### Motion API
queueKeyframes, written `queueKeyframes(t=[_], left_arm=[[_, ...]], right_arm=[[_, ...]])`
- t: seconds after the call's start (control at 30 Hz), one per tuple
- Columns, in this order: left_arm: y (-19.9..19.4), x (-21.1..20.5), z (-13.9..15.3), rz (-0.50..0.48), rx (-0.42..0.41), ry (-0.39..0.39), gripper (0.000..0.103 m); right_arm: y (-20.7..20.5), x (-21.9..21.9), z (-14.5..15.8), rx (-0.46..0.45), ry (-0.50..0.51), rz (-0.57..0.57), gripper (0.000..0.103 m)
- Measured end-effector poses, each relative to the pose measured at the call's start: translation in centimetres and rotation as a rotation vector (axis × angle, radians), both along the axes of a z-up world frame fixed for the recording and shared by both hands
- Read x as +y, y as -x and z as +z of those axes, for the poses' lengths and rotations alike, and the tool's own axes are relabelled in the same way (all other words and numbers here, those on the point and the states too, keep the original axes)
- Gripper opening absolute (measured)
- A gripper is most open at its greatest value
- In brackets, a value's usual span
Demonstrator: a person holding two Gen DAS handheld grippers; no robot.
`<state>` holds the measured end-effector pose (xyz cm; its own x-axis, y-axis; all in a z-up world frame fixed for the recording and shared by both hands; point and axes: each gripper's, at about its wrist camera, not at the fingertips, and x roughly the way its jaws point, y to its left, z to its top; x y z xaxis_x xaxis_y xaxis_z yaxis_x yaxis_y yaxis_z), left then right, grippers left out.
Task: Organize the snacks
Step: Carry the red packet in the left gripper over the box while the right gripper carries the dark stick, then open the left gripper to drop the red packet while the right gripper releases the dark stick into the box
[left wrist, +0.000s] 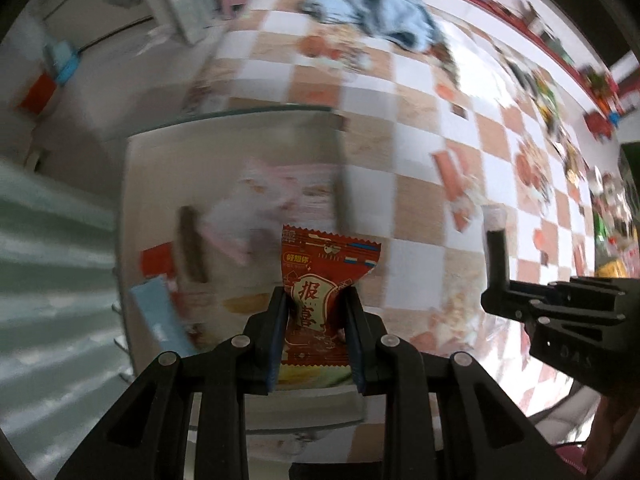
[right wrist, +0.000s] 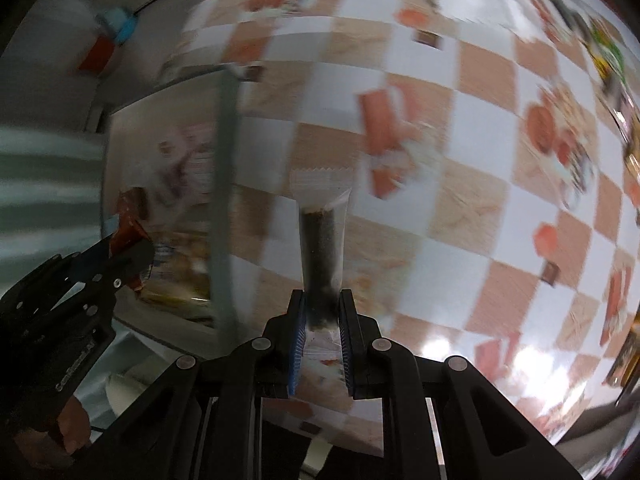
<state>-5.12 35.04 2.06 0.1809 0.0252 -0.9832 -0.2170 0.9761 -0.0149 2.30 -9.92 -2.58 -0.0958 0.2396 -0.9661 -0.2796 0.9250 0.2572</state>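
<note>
My left gripper (left wrist: 316,300) is shut on a red snack packet (left wrist: 326,268) with gold characters, held above a clear rectangular bin (left wrist: 224,120) that has several snacks in it. My right gripper (right wrist: 322,304) is shut on a clear-wrapped dark snack stick (right wrist: 320,248), over the checkered tablecloth just right of the bin's wall (right wrist: 224,208). In the left wrist view the right gripper (left wrist: 496,280) comes in from the right with the dark stick (left wrist: 495,232) upright. In the right wrist view the left gripper (right wrist: 132,258) shows at the left with the red packet (right wrist: 128,232).
Orange and red snack packets (right wrist: 380,140) lie scattered on the orange-and-white checkered tablecloth (right wrist: 472,240). A crumpled blue cloth (left wrist: 372,8) lies at the far end. More packets line the table's right edge (left wrist: 552,100). A hand (right wrist: 72,428) holds the left gripper.
</note>
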Motion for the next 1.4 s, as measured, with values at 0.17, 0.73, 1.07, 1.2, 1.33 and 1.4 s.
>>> queueKeyframes(t=[0.17,0.73,1.07,1.2,1.33,1.4], left_arm=[[1.0,3.7,0.2,0.078,-0.002,-0.016,0.030],[3.1,7.6,-2.3,0.144,0.071,-0.004,0.030],[3.6,8.3,-3.3,0.167,0.095,0.021,0.042],[4.0,8.6,-2.9,0.201,0.065,0.022,0.078],[3.7,8.7,-2.9,0.202,0.077,0.038,0.080],[3.6,8.5,-2.9,0.205,0.086,0.031,0.084]], right_arm=[[0.6,3.4,0.7,-0.008,-0.017,0.078,0.018],[1.4,12.8,0.6,0.004,-0.045,0.230,0.018],[1.8,16.0,-1.0,0.020,-0.012,0.274,0.018],[1.5,16.8,-1.7,0.026,-0.001,0.264,0.041],[1.1,16.6,-1.1,-0.010,-0.001,0.247,0.079],[1.0,16.4,-1.0,-0.005,-0.001,0.244,0.079]])
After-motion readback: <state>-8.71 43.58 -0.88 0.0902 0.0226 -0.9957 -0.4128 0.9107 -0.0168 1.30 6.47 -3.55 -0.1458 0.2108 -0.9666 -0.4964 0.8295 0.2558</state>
